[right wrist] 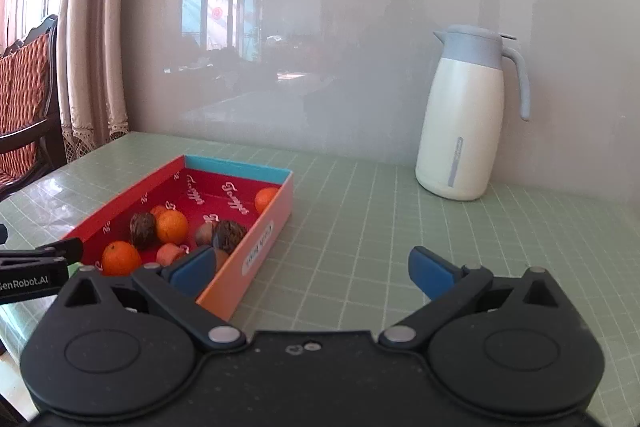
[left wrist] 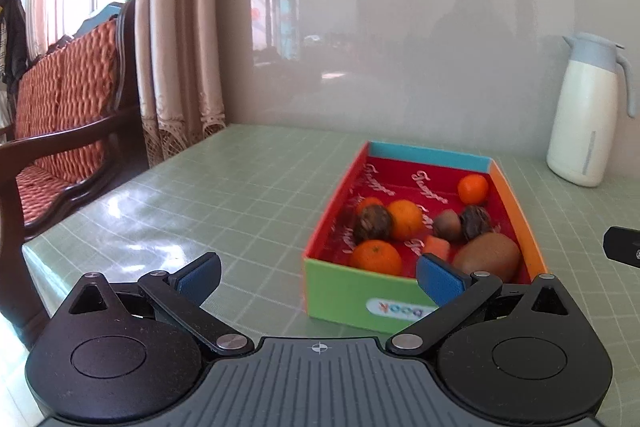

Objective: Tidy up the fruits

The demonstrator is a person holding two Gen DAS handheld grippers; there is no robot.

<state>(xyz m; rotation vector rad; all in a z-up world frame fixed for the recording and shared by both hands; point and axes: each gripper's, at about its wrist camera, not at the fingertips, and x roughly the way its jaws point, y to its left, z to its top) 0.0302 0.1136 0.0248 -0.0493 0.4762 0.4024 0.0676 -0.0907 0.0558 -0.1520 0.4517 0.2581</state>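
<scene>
Fruit, firm round orange tangerines and a soft fuzzy brown kiwi, lay light in the colourful cardboard box on my desk; both tools, left and right, stood spread, empty; I judged gentle mid-body grips best.

White jug on green gridded table; curtains behind cushioned wooden chair

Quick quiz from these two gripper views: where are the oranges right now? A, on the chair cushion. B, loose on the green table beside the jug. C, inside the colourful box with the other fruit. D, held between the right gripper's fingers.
C: the oranges lie inside the box on its red lining beside the kiwi, while the right gripper stands open with nothing between its fingers.
</scene>
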